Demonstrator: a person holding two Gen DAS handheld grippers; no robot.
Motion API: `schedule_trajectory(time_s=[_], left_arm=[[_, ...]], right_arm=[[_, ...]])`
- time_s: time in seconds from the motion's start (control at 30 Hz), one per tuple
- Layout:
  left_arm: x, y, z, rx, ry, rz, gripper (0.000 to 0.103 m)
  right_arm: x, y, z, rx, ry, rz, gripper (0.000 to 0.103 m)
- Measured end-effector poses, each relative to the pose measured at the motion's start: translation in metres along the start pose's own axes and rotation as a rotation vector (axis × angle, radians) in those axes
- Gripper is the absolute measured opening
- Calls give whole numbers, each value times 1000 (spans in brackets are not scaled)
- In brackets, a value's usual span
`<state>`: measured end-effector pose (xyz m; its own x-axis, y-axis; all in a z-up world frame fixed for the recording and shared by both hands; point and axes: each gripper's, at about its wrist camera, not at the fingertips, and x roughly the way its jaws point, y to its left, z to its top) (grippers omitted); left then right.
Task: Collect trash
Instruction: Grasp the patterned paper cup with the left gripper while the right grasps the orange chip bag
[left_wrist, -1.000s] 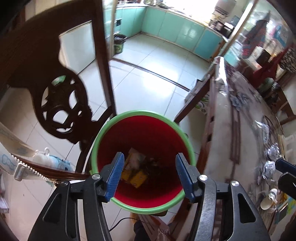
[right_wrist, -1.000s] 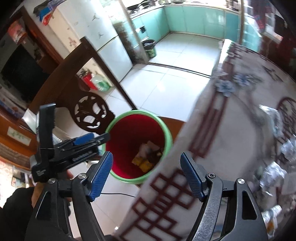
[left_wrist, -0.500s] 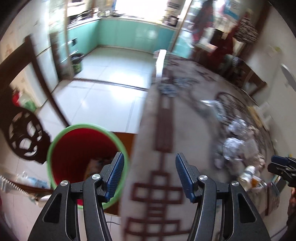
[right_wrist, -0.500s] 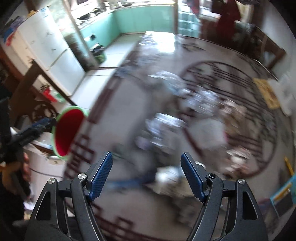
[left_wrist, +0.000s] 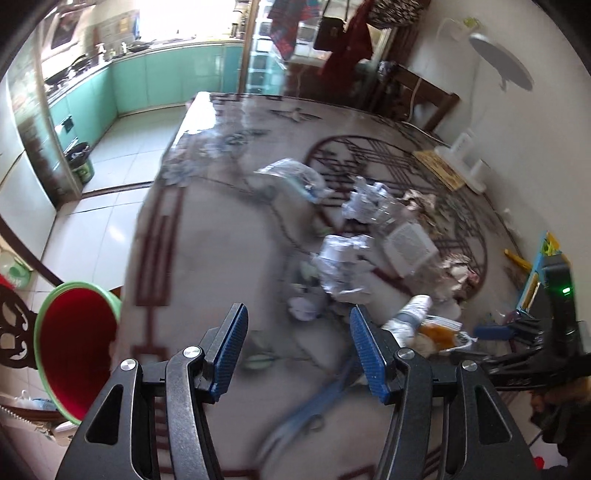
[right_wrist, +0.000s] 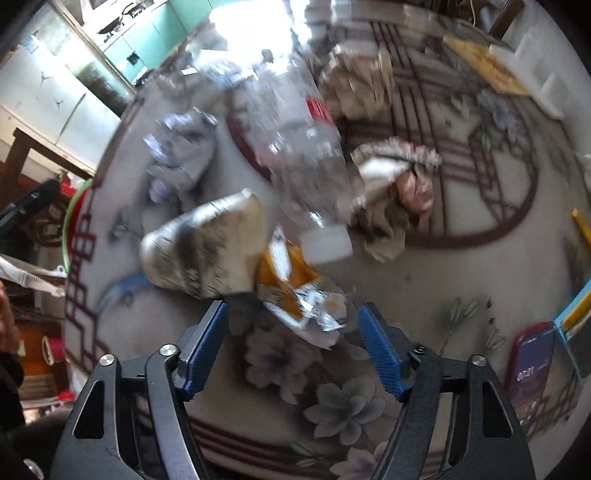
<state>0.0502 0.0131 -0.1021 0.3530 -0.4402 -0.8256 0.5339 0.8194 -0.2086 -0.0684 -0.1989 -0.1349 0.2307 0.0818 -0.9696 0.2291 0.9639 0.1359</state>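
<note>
Two grippers, both spread wide and holding nothing. My right gripper (right_wrist: 293, 347) hangs low over the table (right_wrist: 461, 280), its blue pads either side of a torn orange-and-white wrapper (right_wrist: 295, 295) that lies flat on the cloth; whether the pads touch the cloth I cannot tell. Just beyond the wrapper, to its left, lies a crushed white carton (right_wrist: 207, 247); a clear plastic bottle (right_wrist: 306, 162) slants away behind the wrapper, its white cap nearest me. Crumpled paper (right_wrist: 391, 181) sits to the right of the bottle, another crumpled grey wad (right_wrist: 181, 151) to its left. A phone (right_wrist: 528, 365) lies well to the right of the wrapper and is not trash.

My left gripper (left_wrist: 297, 349) hovers above a bare stretch of table, short of a small white scrap (left_wrist: 306, 308). The red bin (left_wrist: 75, 347) with its green rim stands off the table's edge, far to the left of the wrapper.

Judged step: taking the wrapper. To do it well, I should centre the pads over its bunched middle, press down to the cloth, and close slowly so the thin foil folds between the pads and does not slide out, keeping clear of carton and bottle cap.
</note>
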Motion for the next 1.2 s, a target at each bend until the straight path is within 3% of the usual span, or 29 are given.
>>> schedule_trajectory(time_s=[0.13, 0.17, 0.27, 0.33, 0.4, 0.47, 0.6, 0.7, 0.9, 1.0, 1.03, 1.1, 1.13, 1.2], left_arm=[[7, -22, 0, 21, 21, 2, 57], [8, -26, -1, 24, 25, 2, 57], [15, -37, -1, 37, 40, -9, 57], [21, -49, -1, 61, 57, -30, 57], [29, -61, -1, 107, 81, -68, 58], [38, -76, -1, 170, 113, -104, 67], [64, -105, -3, 323, 190, -155, 68], [89, -116, -4, 378, 280, -189, 68], [125, -113, -11, 345, 397, -232, 69], [128, -107, -14, 286, 395, -262, 69], [127, -106, -15, 275, 388, -257, 68], [125, -103, -17, 249, 380, -276, 49], [122, -101, -17, 227, 371, -278, 30], [116, -96, -19, 224, 349, -237, 28]], right_arm=[[14, -7, -1, -16, 28, 46, 52], [17, -9, 0, -20, 36, 69, 44], [15, -9, 1, -50, 29, 106, 33], [11, -12, 1, -52, 21, 129, 30], [2, -16, 0, -49, 6, 153, 28], [-16, -23, 2, -39, -35, 177, 28], [-43, -40, 10, -13, -121, 191, 28], [-58, -49, 15, 6, -162, 191, 28], [-64, -57, 9, 52, -178, 202, 28], [-61, -60, 9, 64, -167, 205, 28], [-59, -60, 9, 68, -165, 205, 28], [-56, -58, 12, 72, -163, 208, 28], [-57, -56, 13, 68, -165, 208, 28], [-59, -53, 15, 58, -171, 209, 28]])
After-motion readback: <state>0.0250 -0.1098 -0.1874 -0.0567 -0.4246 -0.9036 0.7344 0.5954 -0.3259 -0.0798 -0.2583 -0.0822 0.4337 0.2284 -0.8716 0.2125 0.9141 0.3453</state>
